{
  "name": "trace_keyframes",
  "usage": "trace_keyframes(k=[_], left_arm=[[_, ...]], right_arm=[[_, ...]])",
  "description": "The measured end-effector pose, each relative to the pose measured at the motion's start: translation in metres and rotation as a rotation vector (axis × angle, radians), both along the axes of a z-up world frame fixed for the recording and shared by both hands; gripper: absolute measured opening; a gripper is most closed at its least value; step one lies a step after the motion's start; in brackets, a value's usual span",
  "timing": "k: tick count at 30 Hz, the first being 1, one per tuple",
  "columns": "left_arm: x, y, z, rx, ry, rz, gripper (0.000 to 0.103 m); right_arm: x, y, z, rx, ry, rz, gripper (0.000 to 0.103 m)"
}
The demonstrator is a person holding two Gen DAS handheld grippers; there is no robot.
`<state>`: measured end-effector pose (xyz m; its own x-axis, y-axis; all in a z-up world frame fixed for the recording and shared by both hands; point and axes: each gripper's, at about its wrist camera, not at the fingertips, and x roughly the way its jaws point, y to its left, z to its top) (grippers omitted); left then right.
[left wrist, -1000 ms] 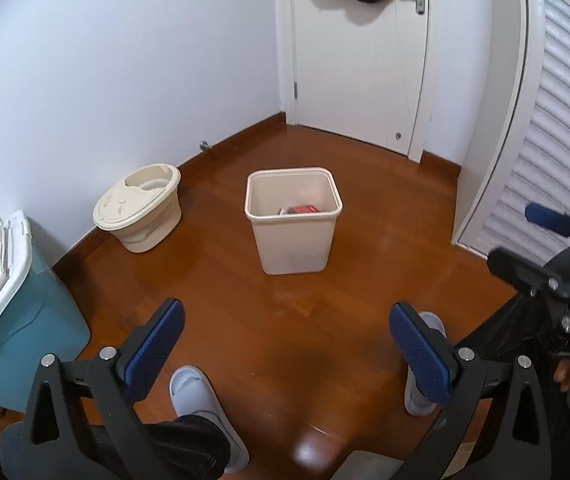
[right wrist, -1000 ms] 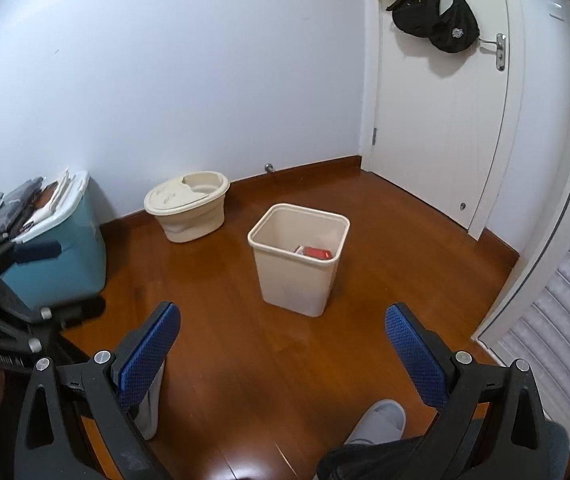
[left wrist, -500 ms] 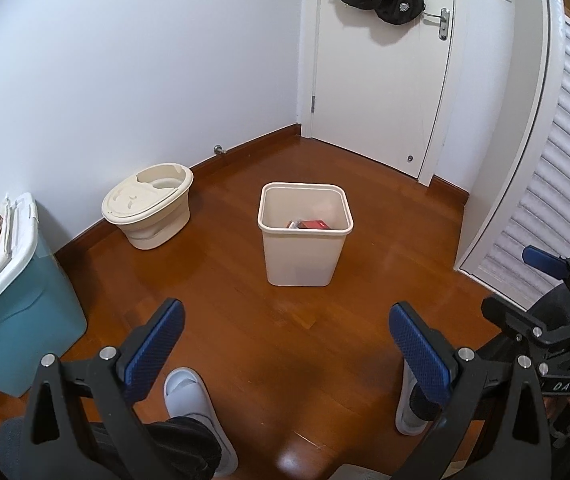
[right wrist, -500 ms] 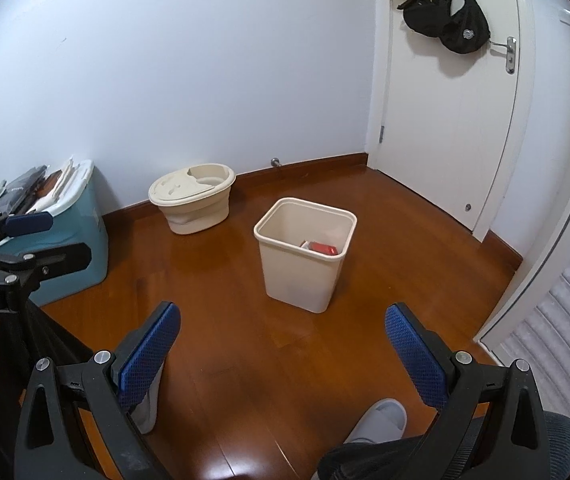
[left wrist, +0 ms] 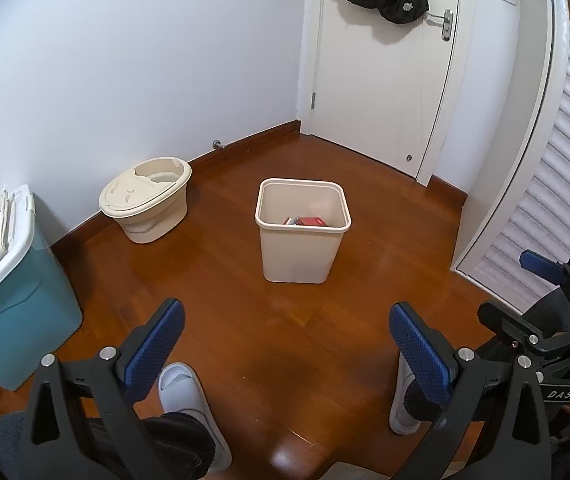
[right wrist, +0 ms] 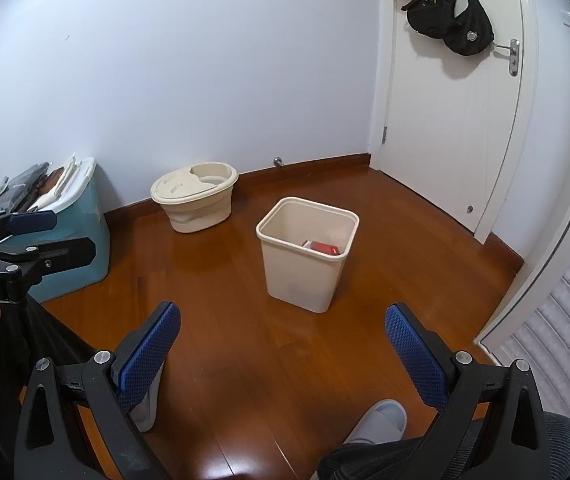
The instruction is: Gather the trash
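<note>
A cream square waste bin stands on the wooden floor in the middle of the room; it also shows in the right wrist view. Red trash lies inside it, seen too from the right. My left gripper is open and empty, held above the floor well short of the bin. My right gripper is open and empty at about the same distance. Each gripper shows at the edge of the other's view: the right one and the left one.
A round cream lidded bucket stands by the wall. A teal storage box with items on top stands at the left. A white door with hanging bags stands behind; a louvred door at the right. My slippered feet are below.
Both grippers have risen and drawn back, so the bin looks smaller and farther. Both stay open and empty.
</note>
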<state>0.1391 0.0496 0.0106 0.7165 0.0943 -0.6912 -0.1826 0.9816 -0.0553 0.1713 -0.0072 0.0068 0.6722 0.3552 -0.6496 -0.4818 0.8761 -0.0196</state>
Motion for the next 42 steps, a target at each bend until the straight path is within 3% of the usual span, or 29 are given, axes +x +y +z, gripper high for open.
trace_keyframes(k=[42], left_arm=[[0.002,0.005,0.004,0.009,0.014,-0.009,0.103]], right_arm=[[-0.003,0.015,-0.007,-0.012,0.008,-0.012,0.103]])
